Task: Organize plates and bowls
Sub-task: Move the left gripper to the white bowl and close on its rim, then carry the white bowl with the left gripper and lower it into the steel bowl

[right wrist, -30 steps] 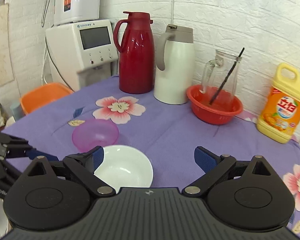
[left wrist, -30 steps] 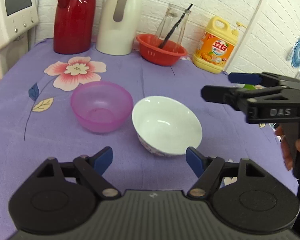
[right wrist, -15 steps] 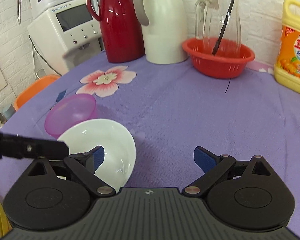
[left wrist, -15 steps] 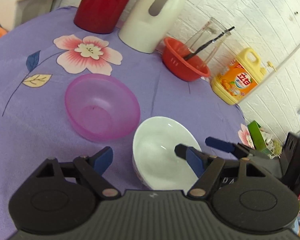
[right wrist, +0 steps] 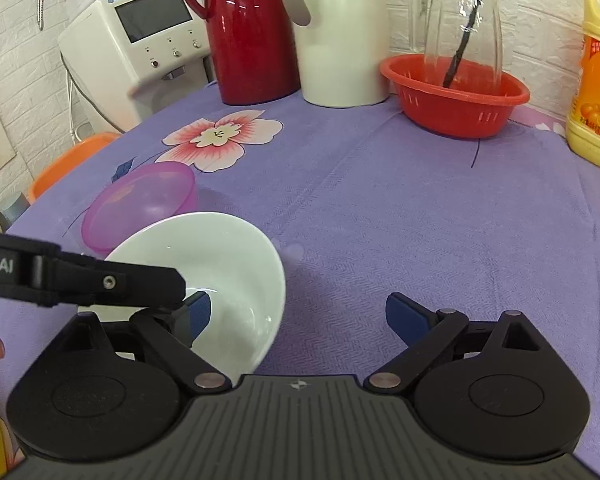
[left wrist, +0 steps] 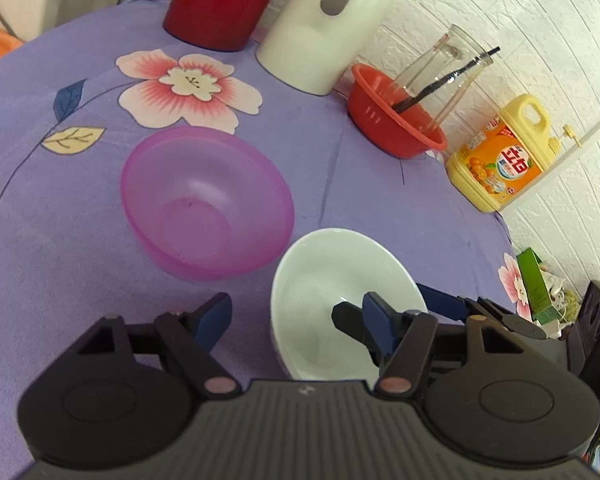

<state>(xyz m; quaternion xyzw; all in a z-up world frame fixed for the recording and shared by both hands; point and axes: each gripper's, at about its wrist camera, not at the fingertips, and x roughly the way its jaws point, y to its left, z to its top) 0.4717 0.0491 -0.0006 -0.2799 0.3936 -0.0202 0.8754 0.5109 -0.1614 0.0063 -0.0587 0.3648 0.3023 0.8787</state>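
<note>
Left tool [right wrist: 180, 288] reads "ot.AI", over white bowl [right wrist: 228, 264].

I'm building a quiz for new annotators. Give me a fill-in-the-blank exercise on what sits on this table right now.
1. The glass jug stands inside the ____ basket.
2. Beside the white bowl sits a translucent ____ bowl.
3. The detergent bottle has a ____ body with an orange label.
4. The tablecloth is ____ with printed flowers.

Missing words: red; pink; yellow; purple
</note>
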